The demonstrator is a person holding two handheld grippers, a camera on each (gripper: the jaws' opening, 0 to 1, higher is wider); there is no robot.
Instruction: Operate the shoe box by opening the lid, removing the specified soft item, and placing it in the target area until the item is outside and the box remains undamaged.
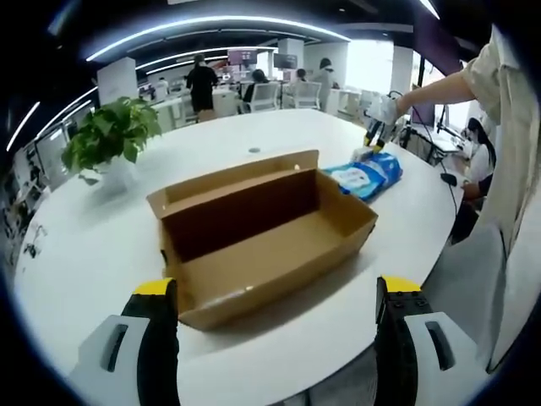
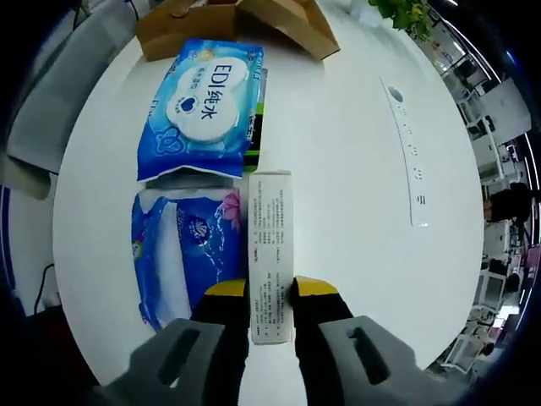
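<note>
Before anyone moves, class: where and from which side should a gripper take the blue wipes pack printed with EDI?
Grip the EDI wipes pack across its short width near one crimped end, coming from above. It lies flat on the white table, soft, beside the held white box.

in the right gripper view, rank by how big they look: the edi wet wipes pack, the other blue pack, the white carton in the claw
1 and 2. EDI wet wipes pack and other blue pack: look alike, unsure.
3. White carton, narrowest, though nearest the camera, shut in the right claw.
</note>
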